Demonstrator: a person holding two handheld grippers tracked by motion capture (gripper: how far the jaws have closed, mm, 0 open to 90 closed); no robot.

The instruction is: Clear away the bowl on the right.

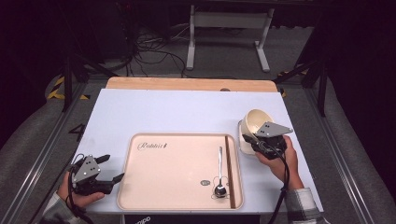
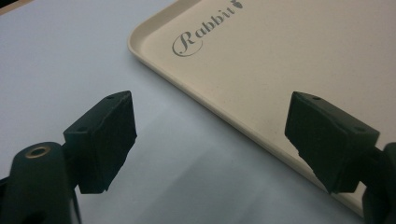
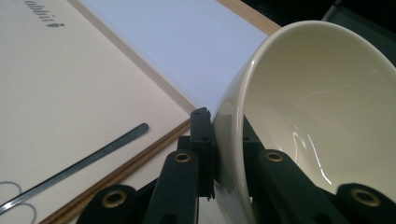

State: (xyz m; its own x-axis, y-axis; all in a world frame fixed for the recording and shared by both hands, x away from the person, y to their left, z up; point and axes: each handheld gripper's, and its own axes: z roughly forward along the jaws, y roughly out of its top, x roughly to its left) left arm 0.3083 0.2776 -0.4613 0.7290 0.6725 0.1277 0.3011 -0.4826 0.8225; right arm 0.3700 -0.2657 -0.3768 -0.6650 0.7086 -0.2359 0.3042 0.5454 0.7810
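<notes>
One bowl [image 1: 254, 122], cream and glossy, pinched at the rim by the right gripper [image 1: 252, 140]. In the right gripper view, clamped with one jaw inside the bowl [image 3: 327, 107] and one outside, pads pressed flat on the thin wall, gripper [image 3: 224, 140] closed tight on it. Sat tilted just beside the right edge of the tray [image 1: 140, 186], over the white table [image 1: 187, 112], mouth turned up and toward the tray. Clear of the tabletop or resting on it: hard to tell.

Looked like glazed ceramic: stiff, fairly heavy for a one-sided pinch, slippery under the pads and breakable if dropped. Best taken where taken here, across the rim, deep enough for the pads to seat fully. Likely to swing or slide in the jaws under a quick move, so better carried slowly and set down gently.

Nothing inside the bowl, only reflections on the glaze. On the tray, a spoon [image 1: 220, 172] and a pair of chopsticks [image 1: 229, 168] lying lengthwise near the right rim, close together; otherwise bare, with printed lettering at the far left.

Left gripper [image 1: 114, 167] parked beside the tray's left edge, jaws spread wide, nothing between them, as seen too in the left gripper view [image 2: 210, 135].
</notes>
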